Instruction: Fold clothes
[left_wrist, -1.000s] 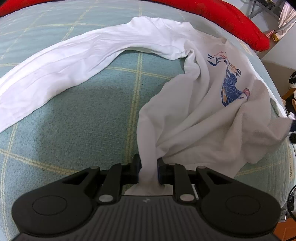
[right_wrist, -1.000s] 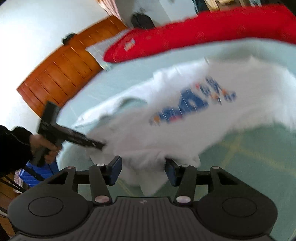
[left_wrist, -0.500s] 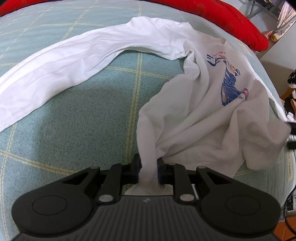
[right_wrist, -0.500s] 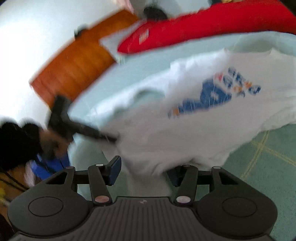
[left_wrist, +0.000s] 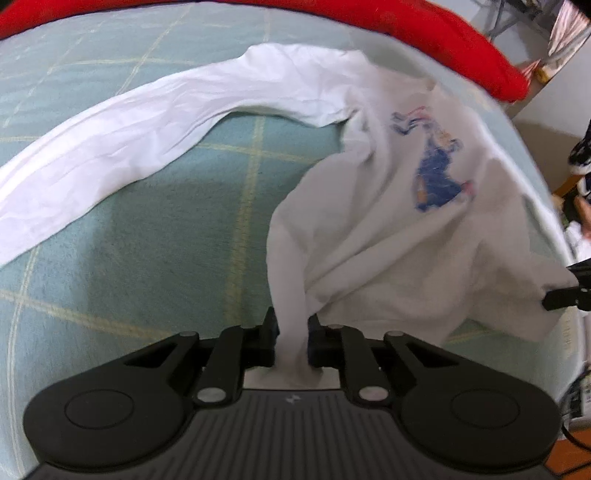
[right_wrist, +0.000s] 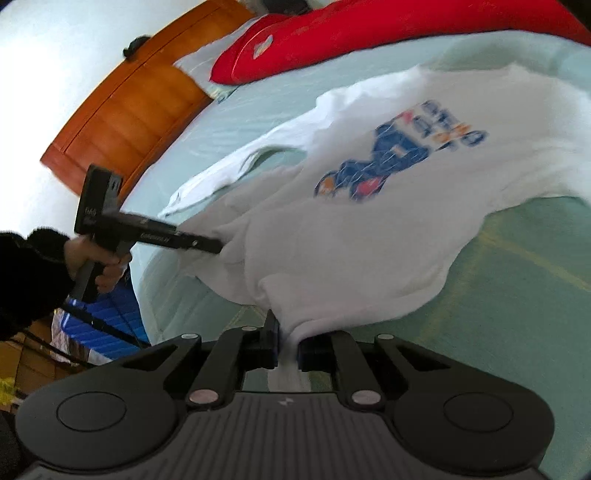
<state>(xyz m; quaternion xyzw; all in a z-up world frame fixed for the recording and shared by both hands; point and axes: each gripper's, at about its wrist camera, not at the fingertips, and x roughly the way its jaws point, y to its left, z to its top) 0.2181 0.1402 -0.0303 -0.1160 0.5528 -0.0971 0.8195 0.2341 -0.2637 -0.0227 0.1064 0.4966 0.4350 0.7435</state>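
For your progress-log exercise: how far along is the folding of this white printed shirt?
Done: both grips are made. The left gripper and right gripper are each shut on the white shirt. In hand: the bunched shirt hangs between them over the green bedspread. Left: no fold shows yet; spreading and all folds remain.

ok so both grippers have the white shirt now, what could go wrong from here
1. Both the left gripper and the right gripper pinch only a thin bunched bit of the white shirt, so fabric could slip out under tension.
2. The long sleeve trails across the bed and may drag or twist.
3. The shirt is crumpled, so a fold now could trap wrinkles.
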